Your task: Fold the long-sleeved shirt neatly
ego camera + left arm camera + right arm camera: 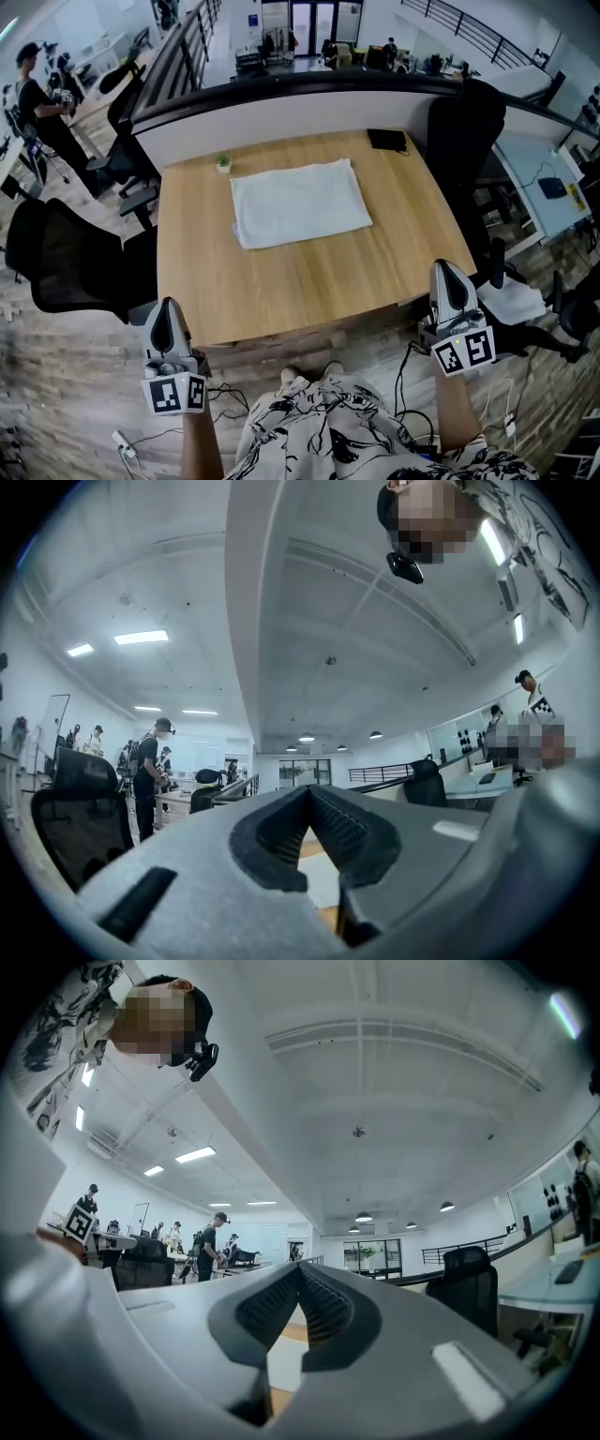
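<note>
Long-sleeved shirt (300, 202) is lying as a white rectangle at the middle of the table (281, 295), well apart from both grippers.

1. Nearest the person, the left gripper (167, 307) is hovering off the table's near-left corner. Its pads (342, 829) are pressing together with nothing between them.
2. The right gripper (448, 270) is hovering off the near-right corner, likewise clenched and empty, pads (323, 1302) meeting.
3. A bare strip of wood is separating both grippers from the shirt's near edge.
4. From the left gripper the shirt is lying at about 1 o'clock; from the right gripper, at about 11 o'clock. Both are sitting roughly equally far from it.
5. The shirt's long axis is running 9 to 3 o'clock, its 3 o'clock end tilting slightly away.

Judgement: the fold is appearing complete or nearly so.
</note>
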A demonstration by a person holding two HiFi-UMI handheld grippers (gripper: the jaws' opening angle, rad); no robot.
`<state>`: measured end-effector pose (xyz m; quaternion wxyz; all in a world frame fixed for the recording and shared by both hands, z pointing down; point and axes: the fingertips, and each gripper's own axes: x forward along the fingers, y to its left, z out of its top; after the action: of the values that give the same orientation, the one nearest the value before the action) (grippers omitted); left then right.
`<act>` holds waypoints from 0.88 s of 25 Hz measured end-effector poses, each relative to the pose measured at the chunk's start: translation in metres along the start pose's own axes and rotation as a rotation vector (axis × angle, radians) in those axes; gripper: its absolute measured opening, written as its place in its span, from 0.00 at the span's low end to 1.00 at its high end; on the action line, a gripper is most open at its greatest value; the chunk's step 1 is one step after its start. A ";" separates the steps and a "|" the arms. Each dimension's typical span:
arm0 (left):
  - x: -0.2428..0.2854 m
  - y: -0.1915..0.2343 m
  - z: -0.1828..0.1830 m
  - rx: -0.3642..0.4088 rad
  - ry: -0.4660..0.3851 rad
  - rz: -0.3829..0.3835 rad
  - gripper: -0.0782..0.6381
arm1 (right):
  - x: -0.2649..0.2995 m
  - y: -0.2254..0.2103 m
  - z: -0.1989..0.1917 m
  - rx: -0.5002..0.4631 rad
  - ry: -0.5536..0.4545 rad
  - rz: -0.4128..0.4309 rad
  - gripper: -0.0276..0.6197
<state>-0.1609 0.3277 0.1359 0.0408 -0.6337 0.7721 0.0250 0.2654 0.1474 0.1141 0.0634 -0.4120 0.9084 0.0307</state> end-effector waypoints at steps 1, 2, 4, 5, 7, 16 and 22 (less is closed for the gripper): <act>0.000 -0.004 -0.001 0.002 0.004 0.004 0.11 | 0.000 -0.003 -0.001 -0.013 0.004 0.000 0.05; 0.000 -0.010 -0.002 0.003 0.006 0.003 0.11 | -0.001 -0.005 -0.003 -0.027 0.008 0.001 0.05; 0.000 -0.019 -0.004 0.013 0.004 -0.004 0.11 | -0.004 -0.010 -0.006 -0.046 0.011 0.002 0.05; 0.000 -0.023 -0.005 0.019 0.002 -0.008 0.11 | -0.006 -0.012 -0.009 -0.049 0.011 0.001 0.05; -0.001 -0.029 -0.008 0.028 0.001 -0.013 0.11 | -0.008 -0.016 -0.014 -0.055 0.013 -0.004 0.05; -0.003 -0.039 -0.020 0.038 0.016 0.020 0.11 | -0.018 -0.038 -0.033 -0.039 0.023 -0.037 0.05; 0.002 -0.041 -0.019 0.061 0.021 0.014 0.11 | -0.017 -0.042 -0.036 -0.022 0.032 -0.047 0.05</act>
<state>-0.1215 0.3156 0.1550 0.0516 -0.6269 0.7774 -0.0049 0.3046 0.1288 0.1523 0.0450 -0.4344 0.8990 0.0326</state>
